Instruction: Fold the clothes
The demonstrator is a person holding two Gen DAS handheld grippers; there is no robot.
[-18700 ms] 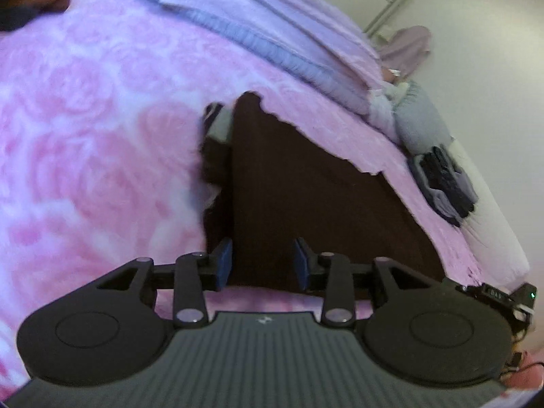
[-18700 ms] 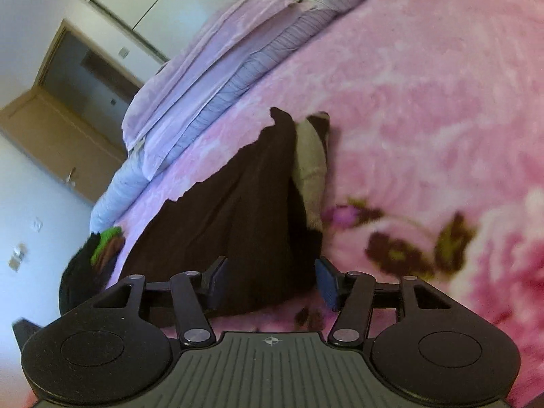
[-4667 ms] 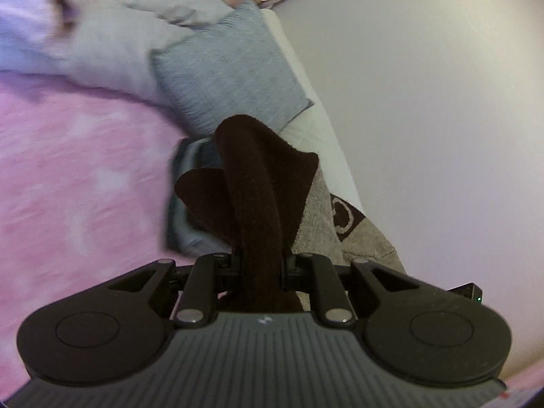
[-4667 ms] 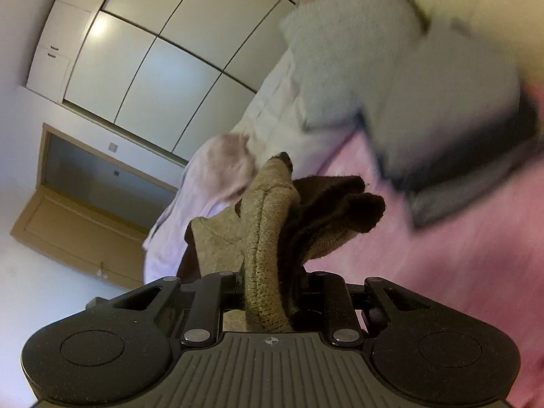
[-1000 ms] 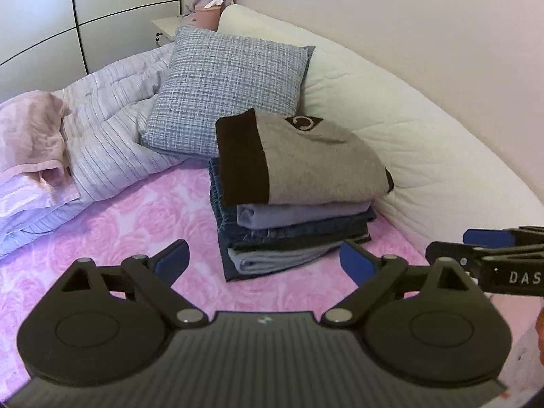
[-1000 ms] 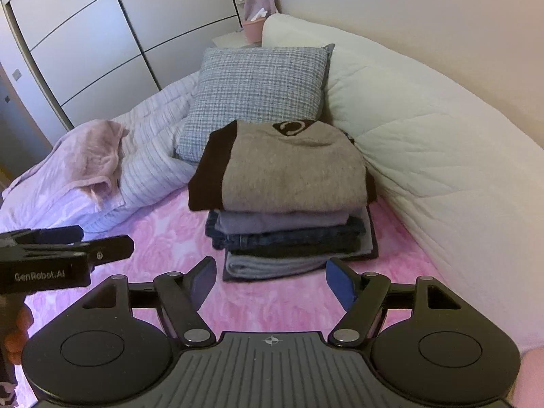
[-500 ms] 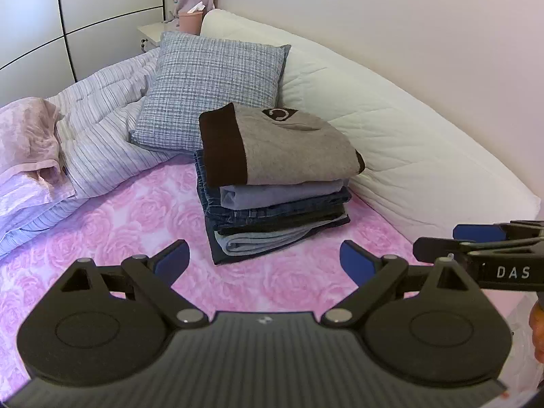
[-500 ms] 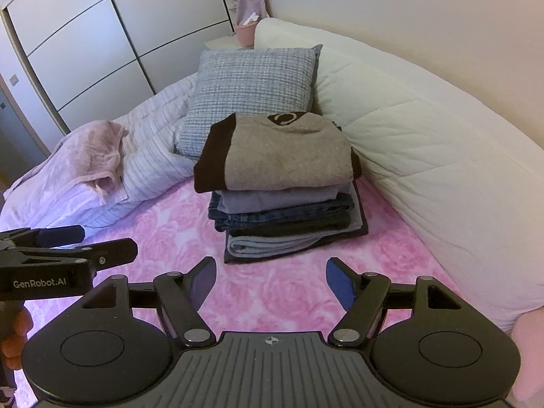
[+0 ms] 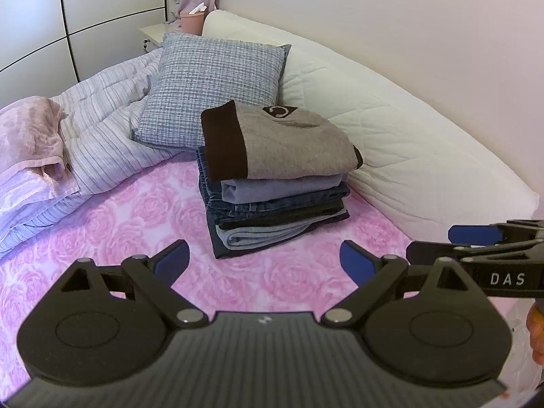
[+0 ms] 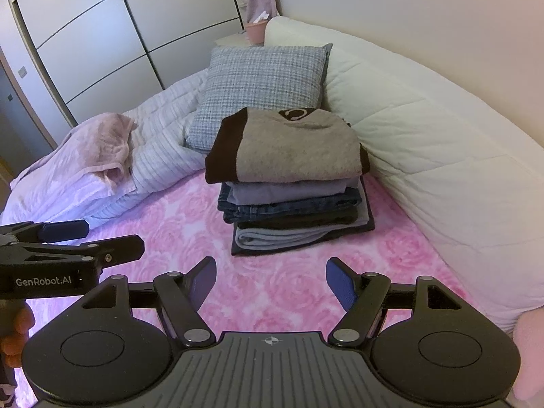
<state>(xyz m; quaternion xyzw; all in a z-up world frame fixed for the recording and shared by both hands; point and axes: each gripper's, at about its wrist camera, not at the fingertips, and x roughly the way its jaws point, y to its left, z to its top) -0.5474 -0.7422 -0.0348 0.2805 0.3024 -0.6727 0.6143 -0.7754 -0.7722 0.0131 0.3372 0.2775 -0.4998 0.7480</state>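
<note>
My left tool (image 9: 263, 260) and my right tool (image 10: 270, 280) both stand released, jaws spread wide with nothing between them, each angled down over the pink rose-patterned bedspread (image 9: 136, 214). At about twelve o'clock from either tool sits the stack of folded clothes (image 10: 292, 197), well apart from my fingertips. The grey and brown sweater (image 9: 282, 142) lies on top, its brown band toward nine o'clock, with a lilac piece, jeans and a pale grey piece beneath it. I judge the pile is set there because the spot is tucked against the white headboard cushion (image 9: 401, 142) at three o'clock and the checked pillow (image 9: 217, 85) behind, out of the open stretch of bed where folding needs room. The edges line up fairly squarely, so the pile looks stable. From the left wrist view my right tool shows at three o'clock, beside the left one. The striped duvet (image 10: 163, 136) and a pink blanket (image 10: 105, 139) are bunched at ten o'clock; whether anything there wants folding I cannot tell.
</note>
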